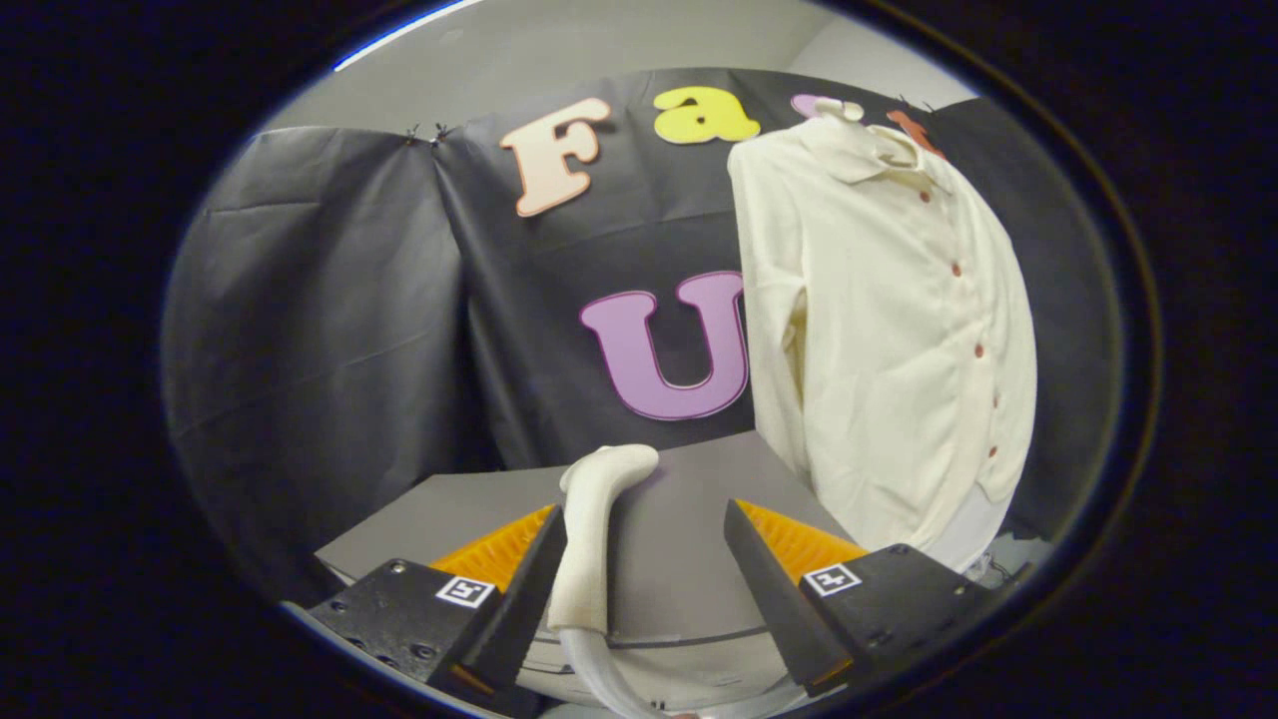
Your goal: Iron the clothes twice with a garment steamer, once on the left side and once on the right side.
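Steamer parts show between the fingers of the claw (pixel 644 569): a white curved handle (pixel 599 529) rises just beside the left finger (pixel 524 589), its rounded top bending toward the far side of the bench (pixel 689 499). Below it a pale hose (pixel 599 669) curls down toward the camera. The handle lies against or very close to the left finger, while the right finger (pixel 769 589) stands well apart from it, with grey bench surface between. So the claw is spread wide and is not gripping anything.

Beyond the right finger hangs a cream shirt (pixel 879 330), on the far right of the bench. It faces slightly right, with its collar at the top, a row of small reddish buttons (pixel 978 351) down the front, and one long sleeve hanging straight down on its left side. Its hem reaches down near the bench's right edge.

Behind the shirt and the bench runs the black cloth wall (pixel 329 330), with a pale wall or ceiling above it.
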Demonstrator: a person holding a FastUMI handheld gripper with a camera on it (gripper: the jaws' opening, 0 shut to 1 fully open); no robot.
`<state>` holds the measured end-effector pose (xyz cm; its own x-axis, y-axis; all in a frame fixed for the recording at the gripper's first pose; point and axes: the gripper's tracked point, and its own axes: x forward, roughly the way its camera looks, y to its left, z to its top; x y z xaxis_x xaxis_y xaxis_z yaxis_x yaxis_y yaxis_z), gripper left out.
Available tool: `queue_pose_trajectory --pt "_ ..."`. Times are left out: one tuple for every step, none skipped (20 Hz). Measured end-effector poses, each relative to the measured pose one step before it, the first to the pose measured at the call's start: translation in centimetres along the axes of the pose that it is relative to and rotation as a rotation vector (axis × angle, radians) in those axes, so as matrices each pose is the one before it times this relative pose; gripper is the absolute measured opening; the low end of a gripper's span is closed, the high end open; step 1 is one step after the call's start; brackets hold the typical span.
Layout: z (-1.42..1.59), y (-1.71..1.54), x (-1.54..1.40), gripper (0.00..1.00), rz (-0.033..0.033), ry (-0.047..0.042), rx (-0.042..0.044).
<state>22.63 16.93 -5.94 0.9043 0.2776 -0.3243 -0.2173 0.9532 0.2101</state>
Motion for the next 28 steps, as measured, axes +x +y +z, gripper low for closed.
queue_pose_trajectory --pt "-0.221 0.809 1.086 0.97 0.01470 0.03829 0.01401" --pt "-0.235 0.857 0.912 0.97 0.01559 0.03774 0.00948" --pt "-0.479 0.834 0.919 0.97 0.01920 0.03881 0.00886" --pt "-0.928 0.468 0.536 0.97 0.01220 0.05185 -0.00106" --pt "-0.547 0.593 0.852 0.97 0.00351 0.03399 -0.00747" --pt "-0.532 0.264 0.400 0.97 -0.00126 0.03761 -0.01922" --pt "-0.339 0.286 0.713 0.96 -0.00561 0.02112 -0.01544" --pt "-0.208 0.484 0.438 0.95 0.00193 0.02338 -0.01914" --pt "-0.055 0.348 0.400 0.92 -0.00280 0.02777 -0.01392" --pt "-0.029 0.319 0.534 0.88 0.00105 0.03011 -0.01347" --pt "-0.154 0.079 0.636 0.87 -0.00799 0.04299 -0.02298" --pt "0.265 -0.003 0.467 0.84 -0.02068 0.01169 -0.01038" --pt "-0.490 0.126 0.176 0.84 -0.01539 0.05000 -0.01525" --pt "0.115 0.230 0.081 0.84 -0.01114 0.03565 -0.00252" --pt "0.260 0.359 -0.067 0.84 0.00170 0.03010 -0.00407" --pt "0.701 -0.116 0.435 0.85 -0.00813 -0.00847 0.01932" --pt "0.267 -0.227 0.475 0.85 -0.00003 0.00637 0.01118" --pt "0.345 -0.099 0.454 0.84 0.00088 0.00630 0.00317" --pt "0.145 -0.097 0.259 0.84 0.00129 0.02319 0.00162" --pt "-0.237 0.004 0.243 0.86 0.00453 0.03337 -0.00405" --pt "-0.187 -0.232 -0.042 0.87 -0.01178 0.02392 -0.00157" --pt "0.169 -0.496 0.251 0.87 -0.02106 0.00117 -0.01170" --pt "-0.171 -0.705 0.246 0.78 -0.01953 0.00710 -0.01368" --pt "-0.232 -0.071 -0.996 0.70 0.00517 0.02766 0.00220" --pt "-0.401 0.211 -0.054 0.61 0.00522 -0.00071 0.00402" --pt "0.093 0.079 1.039 0.53 -0.00093 -0.01223 -0.01313" --pt "0.032 -0.044 0.079 0.50 -0.00169 -0.00478 -0.02099" --pt "0.136 0.139 -0.181 0.49 0.00336 -0.01337 -0.01405"
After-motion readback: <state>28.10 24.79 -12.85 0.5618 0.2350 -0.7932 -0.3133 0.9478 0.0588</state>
